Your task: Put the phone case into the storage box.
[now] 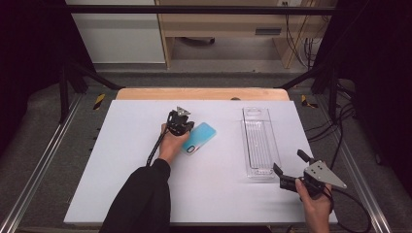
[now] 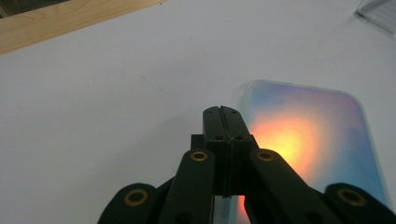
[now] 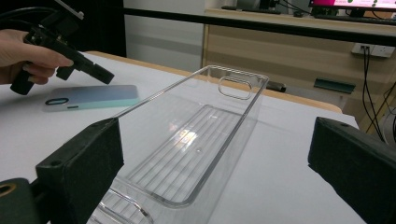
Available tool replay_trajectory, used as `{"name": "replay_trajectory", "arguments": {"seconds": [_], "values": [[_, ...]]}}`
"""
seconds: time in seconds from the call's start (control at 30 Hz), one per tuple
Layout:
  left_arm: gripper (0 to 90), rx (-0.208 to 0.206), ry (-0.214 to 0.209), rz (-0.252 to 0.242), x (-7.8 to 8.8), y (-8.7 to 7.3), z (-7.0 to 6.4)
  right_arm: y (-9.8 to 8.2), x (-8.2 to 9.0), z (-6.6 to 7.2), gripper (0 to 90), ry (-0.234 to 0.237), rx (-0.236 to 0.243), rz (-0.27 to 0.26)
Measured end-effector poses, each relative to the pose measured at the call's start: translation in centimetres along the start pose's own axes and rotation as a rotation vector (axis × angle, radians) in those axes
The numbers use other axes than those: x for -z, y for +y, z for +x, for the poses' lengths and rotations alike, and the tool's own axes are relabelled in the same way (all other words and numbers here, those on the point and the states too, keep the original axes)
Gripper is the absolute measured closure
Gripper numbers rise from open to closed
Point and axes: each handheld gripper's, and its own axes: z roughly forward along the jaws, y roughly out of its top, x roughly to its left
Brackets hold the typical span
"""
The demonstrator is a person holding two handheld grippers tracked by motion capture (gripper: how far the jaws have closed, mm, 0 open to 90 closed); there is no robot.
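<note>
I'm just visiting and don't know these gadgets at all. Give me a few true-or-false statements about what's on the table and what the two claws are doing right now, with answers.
1. The left claw is shut, its jaws pressed together with nothing between them. True.
2. The phone case lies inside the clear plastic bin. False: it lies flat on the white table, to the left of the bin and apart from it.
3. The right claw is open, its jaws spread wide near the bin's near end. True.
4. The clear bin is full of items. False: it is empty; its ribbed floor shows through.
5. The right claw holds the phone case. False: it holds nothing.
</note>
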Motion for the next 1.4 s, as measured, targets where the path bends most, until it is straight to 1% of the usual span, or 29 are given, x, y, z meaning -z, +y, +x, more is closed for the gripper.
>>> {"name": "replay_trajectory", "arguments": {"seconds": [0.03, 0.1, 0.17, 0.3, 0.37, 0.5, 0.67, 0.77, 0.9, 0.93, 1.0, 1.07, 1.17, 1.4], "values": [[90.0, -0.001, -0.002, 0.005, -0.2, 0.0, 0.0, 0.0, 0.1, 0.0, 3.6, -0.002, 0.001, -0.001], [90.0, -0.017, 0.0, 0.007, -0.5, 0.0, -0.1, -0.1, 0.2, 0.0, 3.6, -0.006, -0.003, 0.002], [90.0, -0.019, -0.005, 0.016, -0.7, 0.0, -0.1, -0.2, 0.3, 0.0, 3.6, -0.007, 0.0, 0.007], [90.0, -0.026, -0.012, 0.013, -1.0, 0.1, -0.1, -0.3, 0.3, -0.1, 3.6, -0.01, -0.006, 0.007], [90.0, -0.052, -0.011, 0.016, -1.0, 0.2, 0.0, -0.3, 0.3, -0.1, 3.6, -0.011, -0.005, 0.009], [90.0, -0.055, -0.027, 0.019, -1.0, 0.1, 0.0, -0.4, 0.2, -0.2, 3.6, -0.01, -0.008, 0.012], [90.0, -0.093, -0.042, 0.029, -0.8, 0.1, -0.1, -0.4, 0.2, -0.2, 3.8, -0.016, -0.011, 0.016], [90.0, -0.103, -0.058, 0.034, -0.7, 0.0, -0.3, -0.4, 0.2, -0.2, 3.8, -0.019, -0.006, 0.023], [90.0, -0.129, -0.084, 0.035, -0.5, -0.1, -0.9, -0.4, 0.2, -0.2, 3.9, -0.019, -0.004, 0.022], [90.0, -0.138, -0.096, 0.035, -0.4, -0.2, -1.2, -0.4, 0.2, -0.2, 3.9, -0.021, -0.008, 0.024], [90.0, -0.16, -0.102, 0.038, -0.2, -0.3, -1.7, -0.4, 0.2, -0.2, 3.9, -0.023, -0.014, 0.024], [90.0, -0.167, -0.119, 0.034, 0.0, -0.5, -2.1, -0.3, 0.2, -0.2, 3.9, -0.021, -0.019, 0.023], [90.0, -0.181, -0.13, 0.035, 0.4, -0.8, -2.8, -0.3, 0.2, -0.2, 3.9, -0.015, -0.011, 0.019], [90.0, -0.243, -0.16, 0.045, 1.4, -1.5, -4.6, -0.3, 0.2, -0.1, 3.8, -0.01, -0.013, 0.02]]}}
